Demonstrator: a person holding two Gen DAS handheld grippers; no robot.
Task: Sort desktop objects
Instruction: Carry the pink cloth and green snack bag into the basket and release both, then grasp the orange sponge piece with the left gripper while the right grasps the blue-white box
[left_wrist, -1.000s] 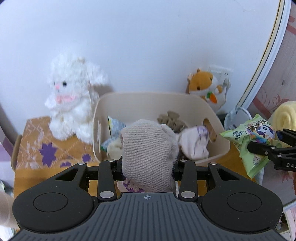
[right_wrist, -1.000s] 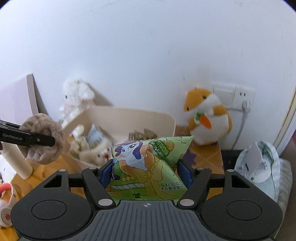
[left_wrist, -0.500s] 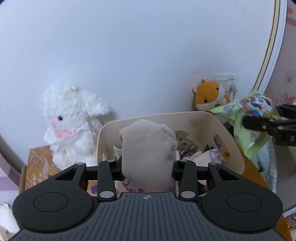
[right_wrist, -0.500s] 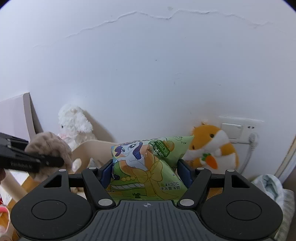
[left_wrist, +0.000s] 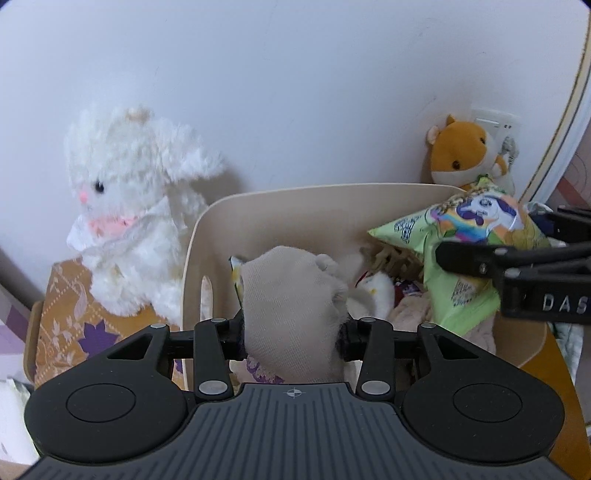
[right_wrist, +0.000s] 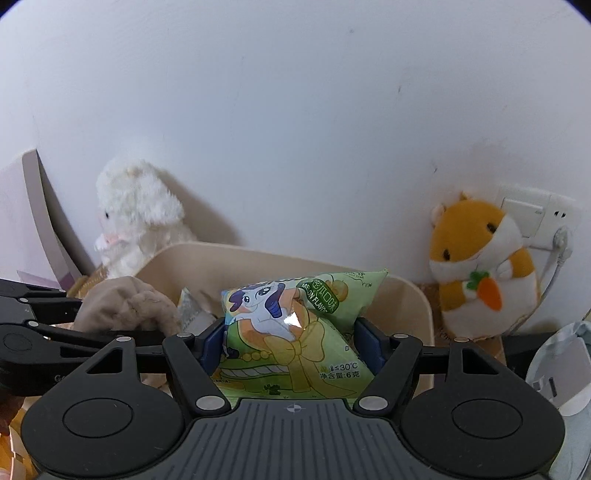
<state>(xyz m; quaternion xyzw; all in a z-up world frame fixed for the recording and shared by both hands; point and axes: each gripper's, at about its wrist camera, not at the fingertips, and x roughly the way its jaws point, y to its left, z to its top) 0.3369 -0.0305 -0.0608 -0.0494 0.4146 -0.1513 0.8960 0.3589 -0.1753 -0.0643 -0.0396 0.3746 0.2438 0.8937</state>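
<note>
Left wrist view: one cream plastic bin (left_wrist: 314, 206) with rounded corners stands against the white wall, its rim open above and its inside crowded with soft items. The left gripper (left_wrist: 291, 332) hangs over the bin's near rim, jaws opening, with one beige ribbed cloth bundle (left_wrist: 291, 302) between them; the pads appear to touch it at both sides. The right gripper (right_wrist: 291, 341) sits over the bin's right side, jaws opening around one glossy green snack packet (right_wrist: 295, 332), pillow-shaped. Two plush toys flank the bin: one fluffy white rabbit (left_wrist: 129, 221) just left, one orange hamster (left_wrist: 465, 155) behind its right corner.
</note>
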